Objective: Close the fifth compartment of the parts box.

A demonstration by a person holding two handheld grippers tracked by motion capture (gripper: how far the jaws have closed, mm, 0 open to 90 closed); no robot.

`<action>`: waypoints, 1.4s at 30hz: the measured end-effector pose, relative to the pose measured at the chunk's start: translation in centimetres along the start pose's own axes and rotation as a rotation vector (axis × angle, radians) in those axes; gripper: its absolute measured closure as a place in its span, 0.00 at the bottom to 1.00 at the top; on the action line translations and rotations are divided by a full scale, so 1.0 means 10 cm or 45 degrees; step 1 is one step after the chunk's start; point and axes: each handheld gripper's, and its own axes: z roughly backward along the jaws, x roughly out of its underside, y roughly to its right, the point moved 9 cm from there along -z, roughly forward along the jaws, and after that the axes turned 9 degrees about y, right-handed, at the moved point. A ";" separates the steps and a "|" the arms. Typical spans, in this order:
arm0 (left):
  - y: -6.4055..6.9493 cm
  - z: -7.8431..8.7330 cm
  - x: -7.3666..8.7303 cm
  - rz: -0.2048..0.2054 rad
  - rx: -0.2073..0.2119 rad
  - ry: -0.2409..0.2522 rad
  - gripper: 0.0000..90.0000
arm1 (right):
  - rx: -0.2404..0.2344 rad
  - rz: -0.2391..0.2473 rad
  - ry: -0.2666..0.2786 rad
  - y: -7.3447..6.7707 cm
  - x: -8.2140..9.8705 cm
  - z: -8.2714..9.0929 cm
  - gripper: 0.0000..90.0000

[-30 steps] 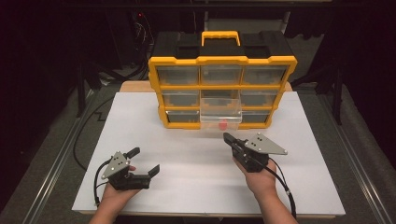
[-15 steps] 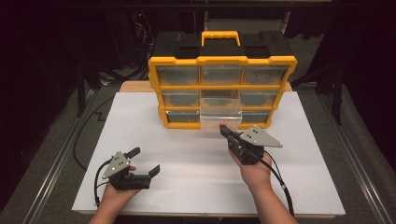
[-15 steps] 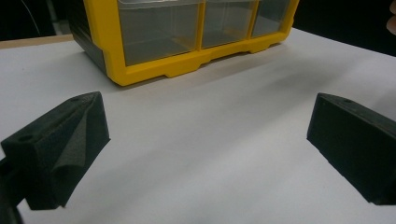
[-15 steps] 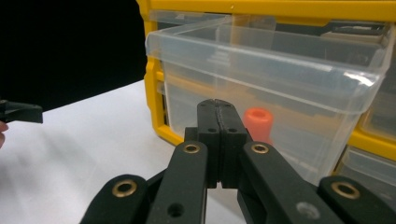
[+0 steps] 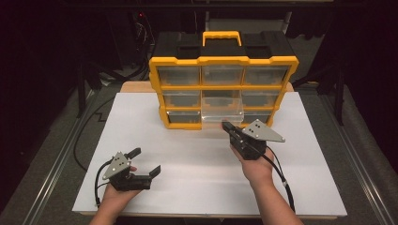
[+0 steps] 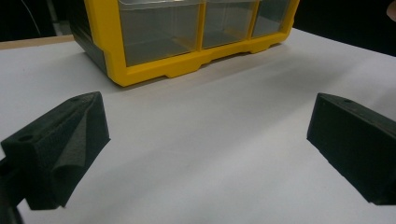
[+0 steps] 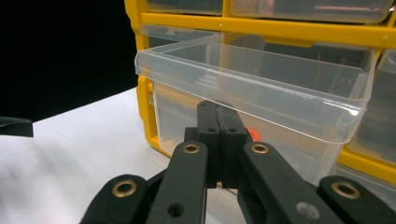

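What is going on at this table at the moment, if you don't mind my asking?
A person works at a yellow drawer cabinet with a gripper in each hand. The clear middle drawer of the bottom row is pulled out, with something small and orange inside. The right gripper, jaws shut, sits against the drawer's front. The left gripper rests open on the white table, away from the cabinet.

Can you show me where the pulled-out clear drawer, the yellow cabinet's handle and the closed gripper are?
Clear drawer [image 7: 261, 88], right gripper view, front rim.
Handle [image 5: 221, 35], high view, top bar.
Right gripper [image 7: 218, 122], right gripper view, closed tips.

A lab bench: white board [image 5: 197, 154], dark surroundings, cables [image 5: 89, 136] alongside.
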 end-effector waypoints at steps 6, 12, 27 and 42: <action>0.00 0.00 0.00 0.001 -0.001 0.000 0.00 | 0.017 0.005 -0.008 0.03 -0.03 -0.04 1.00; 0.00 0.00 0.01 -0.006 0.004 -0.008 0.00 | 0.026 0.008 -0.015 0.07 -0.01 -0.06 1.00; 0.00 0.00 0.02 -0.001 0.000 -0.012 0.00 | 0.040 0.016 -0.023 0.13 -0.01 -0.17 1.00; 0.00 0.00 0.02 0.000 0.002 -0.010 0.00 | 0.057 0.023 -0.033 0.19 -0.02 -0.24 1.00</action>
